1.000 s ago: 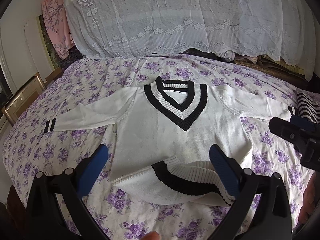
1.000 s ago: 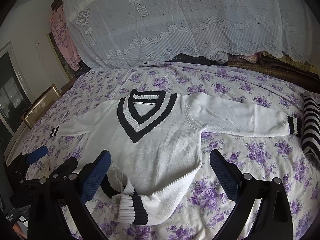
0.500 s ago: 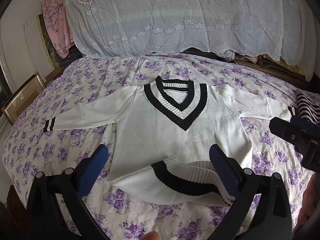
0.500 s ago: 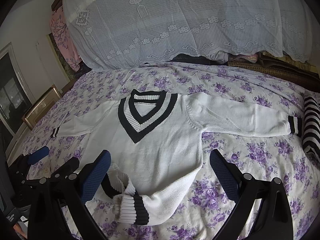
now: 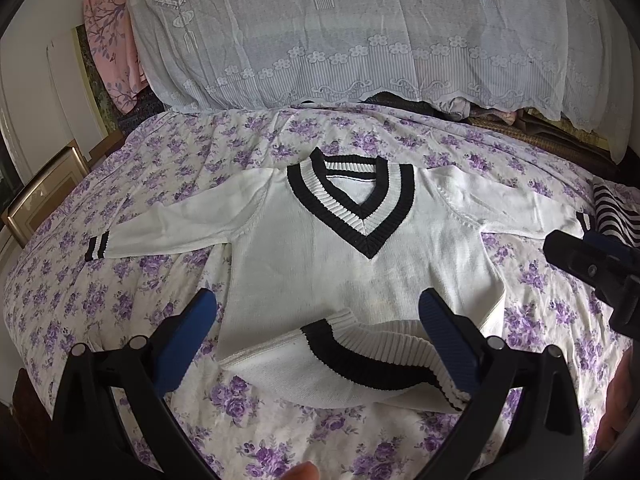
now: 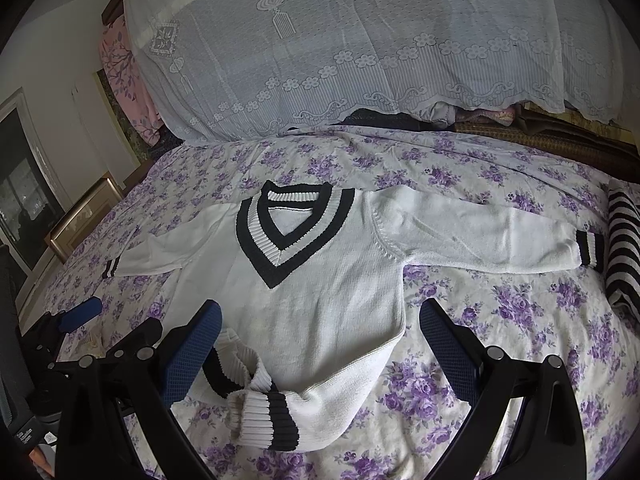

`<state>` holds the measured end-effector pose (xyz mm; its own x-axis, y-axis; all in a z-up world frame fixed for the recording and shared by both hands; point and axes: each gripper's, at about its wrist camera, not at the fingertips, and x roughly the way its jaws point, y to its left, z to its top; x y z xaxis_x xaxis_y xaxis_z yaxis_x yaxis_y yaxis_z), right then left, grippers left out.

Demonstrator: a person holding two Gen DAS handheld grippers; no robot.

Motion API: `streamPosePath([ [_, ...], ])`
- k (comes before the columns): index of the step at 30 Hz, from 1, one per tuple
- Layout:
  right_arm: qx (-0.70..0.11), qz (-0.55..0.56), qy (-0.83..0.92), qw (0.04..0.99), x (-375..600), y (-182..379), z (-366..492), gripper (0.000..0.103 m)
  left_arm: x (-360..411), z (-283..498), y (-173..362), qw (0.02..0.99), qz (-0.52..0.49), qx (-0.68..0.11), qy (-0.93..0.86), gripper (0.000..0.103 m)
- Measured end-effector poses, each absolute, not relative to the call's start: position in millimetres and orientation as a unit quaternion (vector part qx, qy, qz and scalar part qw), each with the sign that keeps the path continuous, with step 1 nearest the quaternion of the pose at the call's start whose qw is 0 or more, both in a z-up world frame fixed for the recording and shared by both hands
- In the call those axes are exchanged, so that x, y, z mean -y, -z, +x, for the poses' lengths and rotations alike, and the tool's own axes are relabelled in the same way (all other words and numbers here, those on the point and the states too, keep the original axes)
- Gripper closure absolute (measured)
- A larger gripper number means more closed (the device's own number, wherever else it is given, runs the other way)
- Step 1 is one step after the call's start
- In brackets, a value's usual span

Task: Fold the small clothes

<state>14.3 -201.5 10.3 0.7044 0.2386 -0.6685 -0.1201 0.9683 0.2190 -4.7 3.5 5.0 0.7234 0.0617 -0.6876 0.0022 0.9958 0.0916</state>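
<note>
A small white sweater with a black-and-white V-neck lies face up on the bed, both sleeves spread out; it also shows in the right wrist view. Its ribbed black-banded hem is flipped up and rumpled at the near edge, and bunches in the right wrist view. My left gripper is open and empty, hovering over the hem. My right gripper is open and empty above the sweater's lower right side. The right gripper's body shows at the right edge of the left wrist view.
The bed has a purple-flowered sheet. A pile under a white lace cover fills the far side. A black-and-white striped garment lies by the right sleeve cuff. A gold picture frame stands at the left.
Both grippers drifted slightly forward and stayed open; the sweater has not moved.
</note>
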Motion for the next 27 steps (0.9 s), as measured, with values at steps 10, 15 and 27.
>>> streamPosePath([
  [10,-0.371,0.080,-0.098,0.920,201.4,-10.2,14.2,0.003,-4.0,-4.5,-4.0,0.927,0.043,-0.372,-0.015,0.005],
  [15,-0.372,0.080,-0.098,0.920,201.3,-9.5,14.4,0.003,-4.6,-6.1,0.6,0.926,0.041,-0.374,-0.016,0.005],
  [27,-0.376,0.078,-0.099,0.918,191.8,-6.4,14.6,0.003,-10.7,-0.6,3.2,0.922,0.035,-0.385,-0.016,0.004],
])
